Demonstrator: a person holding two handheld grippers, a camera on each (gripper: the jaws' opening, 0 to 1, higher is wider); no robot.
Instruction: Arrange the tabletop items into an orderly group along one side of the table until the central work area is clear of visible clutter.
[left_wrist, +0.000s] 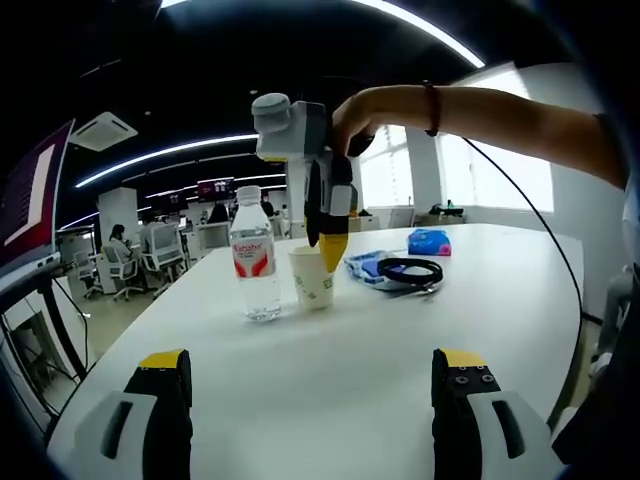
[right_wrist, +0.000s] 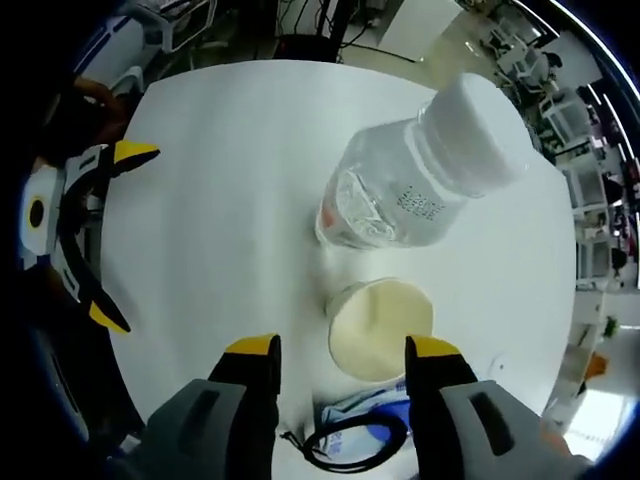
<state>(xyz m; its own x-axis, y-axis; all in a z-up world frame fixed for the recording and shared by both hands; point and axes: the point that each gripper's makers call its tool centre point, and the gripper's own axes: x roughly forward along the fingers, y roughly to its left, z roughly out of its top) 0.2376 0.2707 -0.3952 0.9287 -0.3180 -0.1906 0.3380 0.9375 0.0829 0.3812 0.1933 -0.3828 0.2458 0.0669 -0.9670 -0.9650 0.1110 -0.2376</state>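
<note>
Right gripper view looks down: the right tongs (right_wrist: 343, 352) stand wide open above the cup (right_wrist: 380, 329), holding nothing. Just beyond the cup stands the bottle (right_wrist: 420, 170). Left tongs (left_wrist: 312, 362) are wide, empty, well apart from both.

White table (left_wrist: 480, 330), rounded corners, glossy top. On it, grouped toward the far middle: clear water bottle (left_wrist: 255, 255) with white cap and red label, standing upright; paper cup (left_wrist: 314, 278) just beside it, upright, open top. Past the cup a blue-and-white flat packet (left_wrist: 366, 266) with a coiled black cable (left_wrist: 410, 271) lying partly on it. Further back, apart from these, a small blue pack (left_wrist: 430, 241). From above: bottle (right_wrist: 420, 175) and cup (right_wrist: 380, 328) close, touching or not unclear; cable (right_wrist: 350, 440) next to the cup.
</note>
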